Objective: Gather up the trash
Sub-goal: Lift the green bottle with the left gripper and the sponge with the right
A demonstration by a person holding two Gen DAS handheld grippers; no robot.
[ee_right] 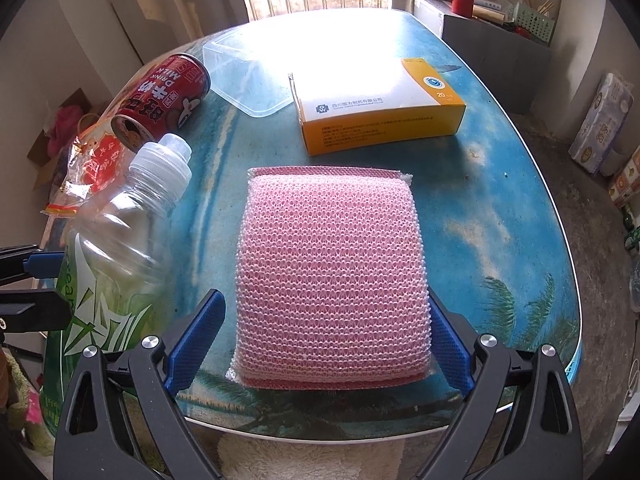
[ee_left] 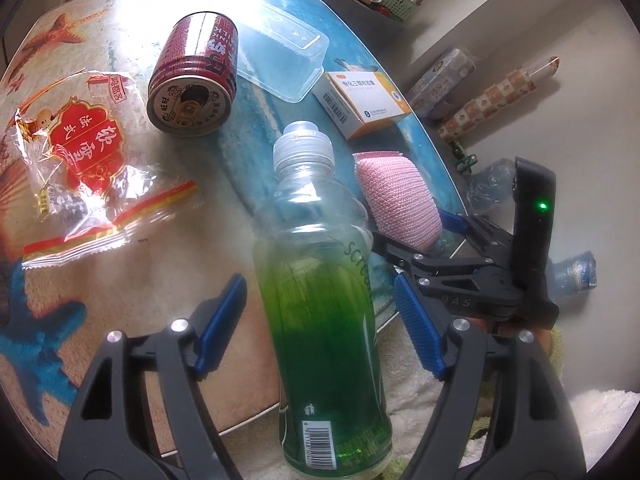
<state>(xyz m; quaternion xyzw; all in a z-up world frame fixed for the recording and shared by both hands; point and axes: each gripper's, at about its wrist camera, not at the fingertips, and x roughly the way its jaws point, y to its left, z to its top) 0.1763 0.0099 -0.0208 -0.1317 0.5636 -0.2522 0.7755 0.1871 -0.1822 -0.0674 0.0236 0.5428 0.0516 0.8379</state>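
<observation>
A clear plastic bottle [ee_left: 320, 280] with a green label lies on the table, cap pointing away; it also shows in the right wrist view [ee_right: 116, 248]. My left gripper [ee_left: 320, 320] is open, its blue pads on either side of the bottle with gaps. A pink mesh sponge [ee_right: 332, 272] lies flat between the pads of my right gripper [ee_right: 320, 336], which is open around it; the sponge also shows in the left wrist view [ee_left: 396, 200]. A red milk can [ee_left: 192, 76] lies on its side. A crumpled red-printed wrapper [ee_left: 80, 160] lies at the left.
A clear plastic container [ee_left: 280, 60] and a yellow-white medicine box [ee_right: 380, 104] sit further back on the round beach-print table [ee_right: 520, 200]. A dark cabinet [ee_right: 492, 40] with a red flask stands beyond. Bottles and paper rolls [ee_left: 440, 76] lie on the floor at the right.
</observation>
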